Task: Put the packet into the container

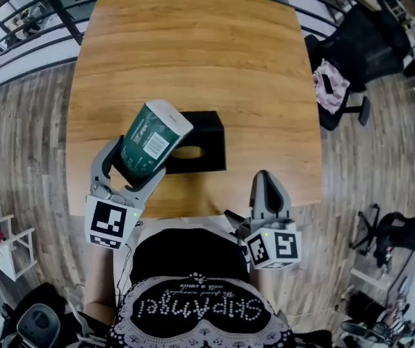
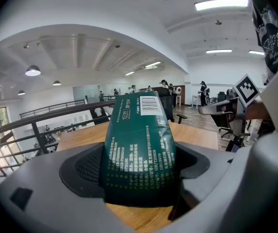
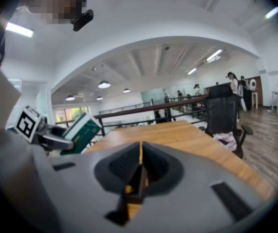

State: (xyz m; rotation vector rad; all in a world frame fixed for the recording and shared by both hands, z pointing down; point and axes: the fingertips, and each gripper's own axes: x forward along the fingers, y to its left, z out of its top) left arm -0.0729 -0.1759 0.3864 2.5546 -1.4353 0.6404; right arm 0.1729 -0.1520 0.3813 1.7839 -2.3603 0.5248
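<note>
From the head view, my left gripper [image 1: 136,167] is clamped on the green packet [image 1: 153,140], which tilts just ahead of it beside the black container [image 1: 206,140]. In the left gripper view the grip sits low on the packet, so I'd line it up over the opening before releasing. In the right gripper view, my right gripper [image 3: 140,150] is pressed together and empty.

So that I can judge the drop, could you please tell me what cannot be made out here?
Container inside: head view shows only a small oval opening; the packet overlaps the container's left part.
Container in the left gripper view: not seen; the packet in the left tool fills the middle.
Packet's small print: blurred there, too small in the head view.
</note>
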